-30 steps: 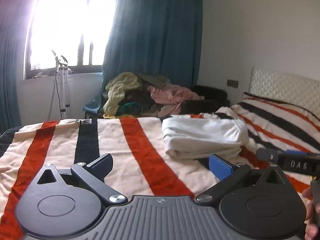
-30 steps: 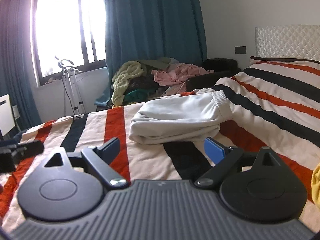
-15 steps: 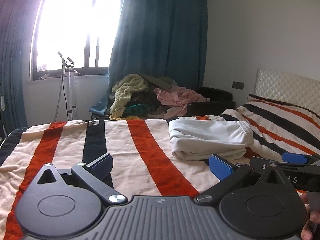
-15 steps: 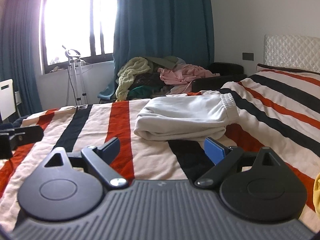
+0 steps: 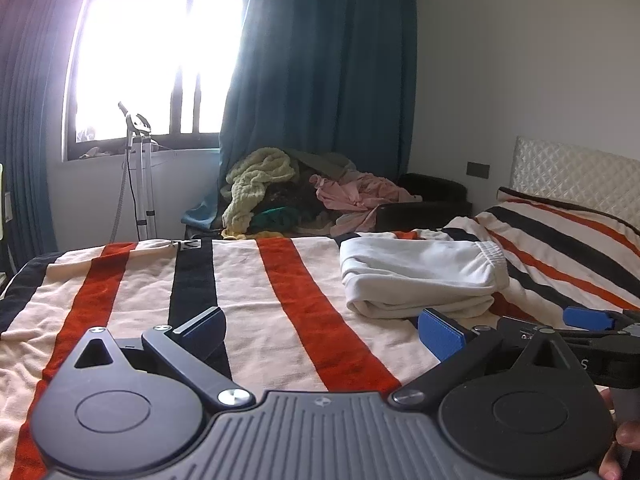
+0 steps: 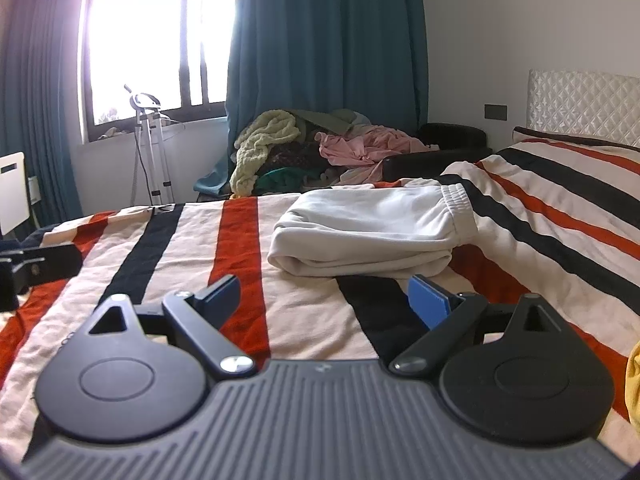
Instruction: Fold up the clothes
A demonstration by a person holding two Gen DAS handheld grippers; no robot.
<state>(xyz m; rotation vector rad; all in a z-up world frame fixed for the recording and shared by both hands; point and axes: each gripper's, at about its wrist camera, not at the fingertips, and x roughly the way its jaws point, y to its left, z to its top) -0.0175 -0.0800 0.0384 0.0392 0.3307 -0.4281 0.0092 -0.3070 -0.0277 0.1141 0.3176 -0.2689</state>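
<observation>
I'm seeing the white pants lying folded into a thick, flat bundle on the striped blanket. The ribbed elastic waistband is facing right, the rounded fold is facing left, and the layered edges are stacking along the near side. They're resting partly across a black stripe.

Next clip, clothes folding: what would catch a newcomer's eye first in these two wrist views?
First the bed's bold striped blanket, with the folded white garment lying on it ahead of both open, empty grippers, left and right. Behind the bed, a messy heap of unfolded clothes sits against the blue curtain, next to the glaring window.
</observation>
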